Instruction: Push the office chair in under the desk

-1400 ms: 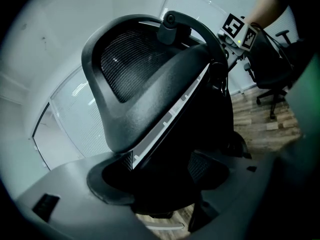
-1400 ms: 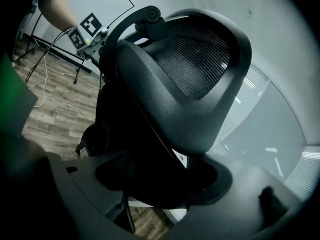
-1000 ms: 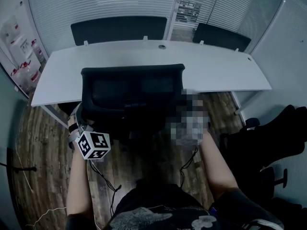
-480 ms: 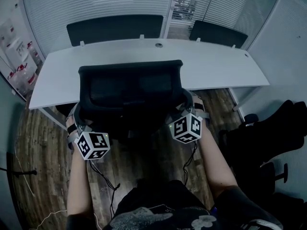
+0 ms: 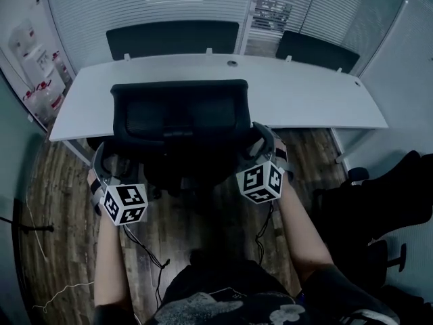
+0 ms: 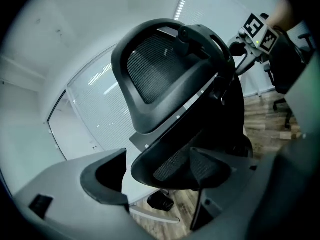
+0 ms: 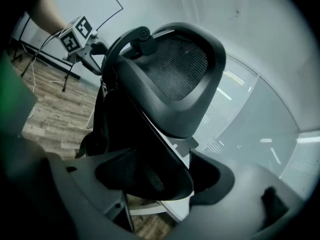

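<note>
The black mesh-backed office chair [image 5: 179, 117] stands against the white desk [image 5: 304, 100], its seat partly under the top. My left gripper [image 5: 101, 162] is at the backrest's left edge. Its jaws are opening, and in the left gripper view [image 6: 157, 176] the edge of the backrest [image 6: 165, 64] lies between them with a small gap at the outer jaw. My right gripper [image 5: 261, 142] holds the backrest's right edge. In the right gripper view [image 7: 157, 176] that edge of the chair [image 7: 170, 79] fills the space between the jaws.
Two more black chairs [image 5: 172, 39] [image 5: 318, 49] stand beyond the desk against a blind-covered glass wall. Another dark chair [image 5: 385, 202] is close at my right. Cables [image 5: 145, 249] trail over the wood floor, with a stand's foot [image 5: 27, 227] and white boxes [image 5: 40, 80] at left.
The chair has rolled slightly further in toward the desk. My left gripper has shifted a little left off the backrest's edge with its jaws wider. The right gripper stays on the right edge.
</note>
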The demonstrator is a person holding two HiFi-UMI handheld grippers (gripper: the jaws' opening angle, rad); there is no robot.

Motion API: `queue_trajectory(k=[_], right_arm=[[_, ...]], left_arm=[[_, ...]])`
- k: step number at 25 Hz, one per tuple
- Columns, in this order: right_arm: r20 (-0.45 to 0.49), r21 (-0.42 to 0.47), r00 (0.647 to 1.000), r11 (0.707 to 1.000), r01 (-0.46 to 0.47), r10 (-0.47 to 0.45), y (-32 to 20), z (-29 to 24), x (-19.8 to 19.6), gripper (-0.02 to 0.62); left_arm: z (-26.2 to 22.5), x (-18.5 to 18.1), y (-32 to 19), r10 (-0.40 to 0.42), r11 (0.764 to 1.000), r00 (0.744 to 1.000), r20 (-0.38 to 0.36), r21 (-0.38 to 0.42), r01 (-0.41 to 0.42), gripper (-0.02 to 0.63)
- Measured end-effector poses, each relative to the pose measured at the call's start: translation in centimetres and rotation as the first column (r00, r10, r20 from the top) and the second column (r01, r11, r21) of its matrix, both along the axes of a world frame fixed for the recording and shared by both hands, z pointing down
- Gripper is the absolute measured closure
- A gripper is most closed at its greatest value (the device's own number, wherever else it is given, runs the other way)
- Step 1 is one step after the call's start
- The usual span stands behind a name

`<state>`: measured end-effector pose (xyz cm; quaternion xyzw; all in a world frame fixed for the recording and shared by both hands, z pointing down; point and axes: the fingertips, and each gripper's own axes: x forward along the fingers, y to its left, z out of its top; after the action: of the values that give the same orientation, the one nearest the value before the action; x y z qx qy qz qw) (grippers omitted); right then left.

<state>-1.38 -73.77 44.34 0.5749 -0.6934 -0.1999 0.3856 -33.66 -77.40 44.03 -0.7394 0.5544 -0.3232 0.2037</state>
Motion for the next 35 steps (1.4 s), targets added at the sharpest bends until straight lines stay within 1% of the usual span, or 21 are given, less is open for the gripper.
queue_trajectory(k=[5, 10, 11, 13, 14, 17, 18, 19, 20, 21, 26, 29, 33, 35], right_arm=[[0.079, 0.016, 0.997, 1.000, 0.019, -0.020, 2.5, -0.9, 1.5, 0.284], [0.163, 0.064, 0.984, 0.996, 0.059, -0.069, 5.1, -2.4, 2.1, 0.284], [0.188, 0.074, 0.979, 0.995, 0.071, -0.084, 5.7, -2.8, 2.1, 0.284], [0.238, 0.082, 0.964, 0.992, 0.100, -0.117, 7.0, -3.5, 2.1, 0.285], [0.262, 0.076, 0.956, 0.990, 0.119, -0.135, 7.7, -3.6, 2.1, 0.284], [0.309, 0.063, 0.933, 0.982, 0.176, -0.187, 9.8, -3.8, 2.3, 0.295], [0.316, 0.073, 0.928, 0.980, 0.184, -0.197, 10.5, -4.0, 2.5, 0.323], [0.320, 0.087, 0.925, 0.979, 0.185, -0.203, 11.3, -4.2, 2.8, 0.382], [0.325, 0.100, 0.923, 0.978, 0.183, -0.206, 12.0, -4.5, 3.1, 0.444], [0.330, 0.107, 0.920, 0.977, 0.184, -0.210, 12.8, -4.7, 3.4, 0.482], [0.362, 0.103, 0.899, 0.969, 0.224, -0.246, 17.0, -4.7, 4.8, 0.546], [0.382, 0.098, 0.883, 0.962, 0.253, -0.272, 19.8, -4.5, 5.7, 0.565], [0.451, 0.085, 0.839, 0.950, 0.299, -0.304, 23.6, -4.4, 6.8, 0.574], [0.472, 0.077, 0.825, 0.947, 0.312, -0.310, 25.4, -4.2, 7.6, 0.574]], left_arm=[[-0.8, 0.5, 3.9, -0.093, 0.996, 0.991, -0.098, -0.003, 0.093, 0.225], [-2.4, 3.5, 8.1, -0.074, 0.996, 0.982, -0.175, 0.027, 0.080, 0.229], [-2.9, 4.1, 9.0, -0.075, 0.996, 0.979, -0.192, 0.038, 0.084, 0.257], [-4.2, 5.1, 10.7, -0.091, 0.990, 0.972, -0.217, 0.086, 0.112, 0.416], [-4.9, 5.7, 11.6, -0.099, 0.985, 0.970, -0.221, 0.113, 0.127, 0.447], [-6.1, 7.6, 14.1, -0.114, 0.977, 0.966, -0.233, 0.152, 0.152, 0.486], [-6.4, 8.2, 15.0, -0.119, 0.975, 0.962, -0.247, 0.156, 0.161, 0.506], [-6.6, 8.8, 15.9, -0.125, 0.972, 0.956, -0.265, 0.159, 0.171, 0.525], [-6.7, 9.4, 16.9, -0.131, 0.971, 0.950, -0.284, 0.158, 0.181, 0.542], [-6.7, 10.0, 17.9, -0.136, 0.970, 0.944, -0.299, 0.152, 0.188, 0.553], [-5.3, 13.4, 23.1, -0.158, 0.976, 0.931, -0.328, 0.092, 0.198, 0.575], [-4.1, 15.4, 26.3, -0.171, 0.979, 0.913, -0.371, 0.038, 0.199, 0.583], [-3.3, 18.2, 30.3, -0.176, 0.982, 0.885, -0.430, -0.017, 0.187, 0.584], [-3.1, 19.4, 32.2, -0.184, 0.981, 0.876, -0.446, -0.030, 0.191, 0.584]])
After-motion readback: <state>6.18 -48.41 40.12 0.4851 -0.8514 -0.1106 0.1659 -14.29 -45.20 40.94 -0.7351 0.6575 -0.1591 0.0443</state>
